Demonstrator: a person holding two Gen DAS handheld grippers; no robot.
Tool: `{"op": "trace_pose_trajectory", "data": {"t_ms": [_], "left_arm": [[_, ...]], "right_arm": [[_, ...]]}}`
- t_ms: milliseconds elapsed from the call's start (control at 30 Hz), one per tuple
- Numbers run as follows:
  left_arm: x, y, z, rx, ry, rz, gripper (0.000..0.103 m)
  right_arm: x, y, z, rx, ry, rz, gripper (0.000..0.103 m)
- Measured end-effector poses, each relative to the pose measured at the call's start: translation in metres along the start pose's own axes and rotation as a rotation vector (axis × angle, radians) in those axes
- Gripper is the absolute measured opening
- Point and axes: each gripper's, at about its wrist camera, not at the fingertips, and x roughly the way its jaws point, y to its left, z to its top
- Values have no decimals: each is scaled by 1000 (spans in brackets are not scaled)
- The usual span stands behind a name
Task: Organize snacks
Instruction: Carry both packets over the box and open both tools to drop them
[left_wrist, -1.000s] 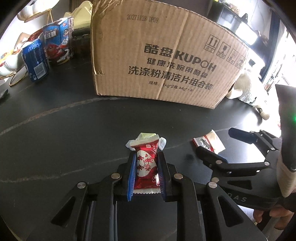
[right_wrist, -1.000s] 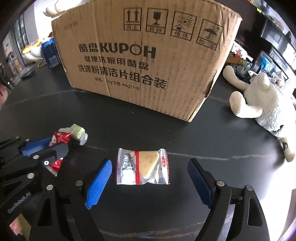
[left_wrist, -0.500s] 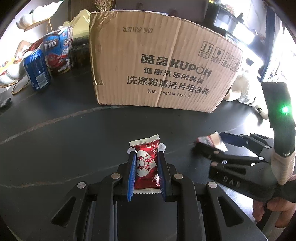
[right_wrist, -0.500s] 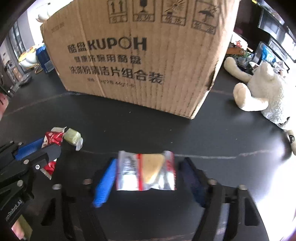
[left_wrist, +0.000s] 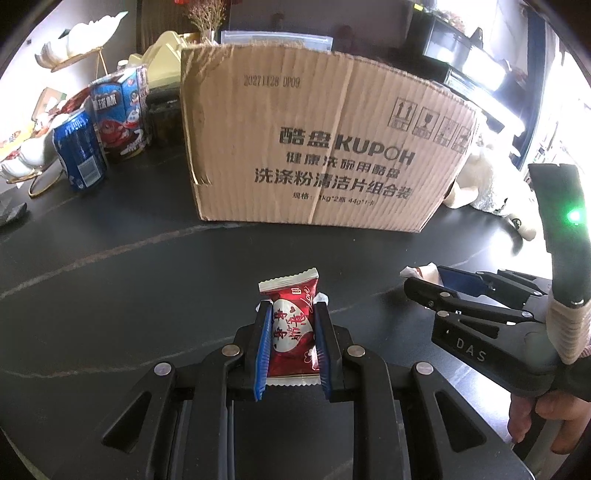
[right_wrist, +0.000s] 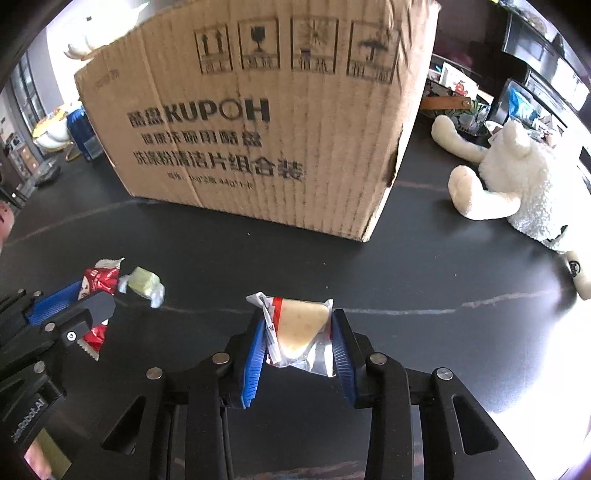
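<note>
Left wrist: left gripper (left_wrist: 291, 338) pinches glossy red packet (left_wrist: 291, 328) | right gripper (right_wrist: 300, 341) pinches clear wedge-cake wrapper (right_wrist: 301, 332)

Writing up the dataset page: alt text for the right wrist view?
The right gripper pinches a clear-wrapped wedge snack above a black table, facing a cardboard box. Left gripper holds a red snack.

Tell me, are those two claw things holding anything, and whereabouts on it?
Yes. The left gripper pinches a red snack packet by its long sides; the right gripper pinches a clear packet with a wedge-shaped snack by its two ends.
</note>
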Motion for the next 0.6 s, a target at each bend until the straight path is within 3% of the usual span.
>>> {"op": "trace_pose_trajectory", "data": {"t_ms": [600], "left_arm": [[-59,-2,29,37,-108,-45,22]], "right_arm": [[-69,10,14,50,-200,44,36]]}}
